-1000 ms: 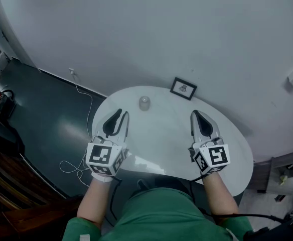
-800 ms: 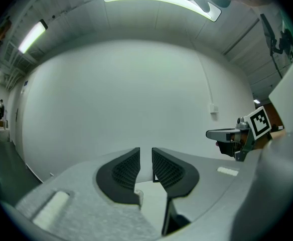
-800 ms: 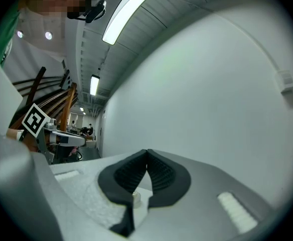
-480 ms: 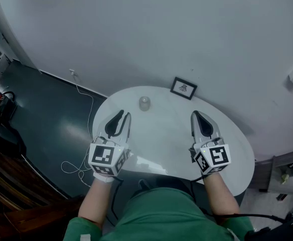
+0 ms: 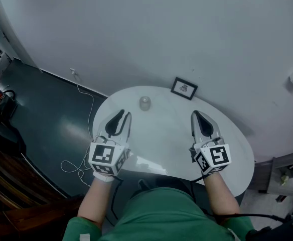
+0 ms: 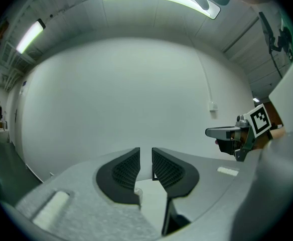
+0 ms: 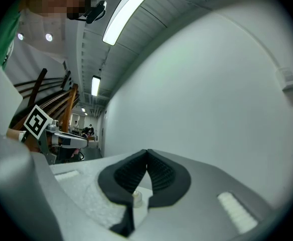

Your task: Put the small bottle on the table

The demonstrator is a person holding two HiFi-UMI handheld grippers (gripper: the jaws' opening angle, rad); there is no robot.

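A small pale bottle (image 5: 145, 103) stands upright at the far side of the white oval table (image 5: 166, 139). In the right gripper view, the bottle (image 7: 135, 199) shows low in the gap beneath the jaws. My left gripper (image 5: 122, 114) hovers over the table's left part, short of the bottle and to its left, shut with nothing between its pads (image 6: 146, 154). My right gripper (image 5: 194, 113) hovers over the right part, shut and empty, its tips touching (image 7: 147, 154). Neither touches the bottle.
A small dark-framed picture (image 5: 183, 88) stands at the table's far edge by the white wall. A white cable (image 5: 81, 134) trails over the dark floor to the left. A person's green sleeves and torso (image 5: 156, 215) are at the near edge.
My left gripper has edged very slightly to the right. The bottle and the right gripper have not moved.
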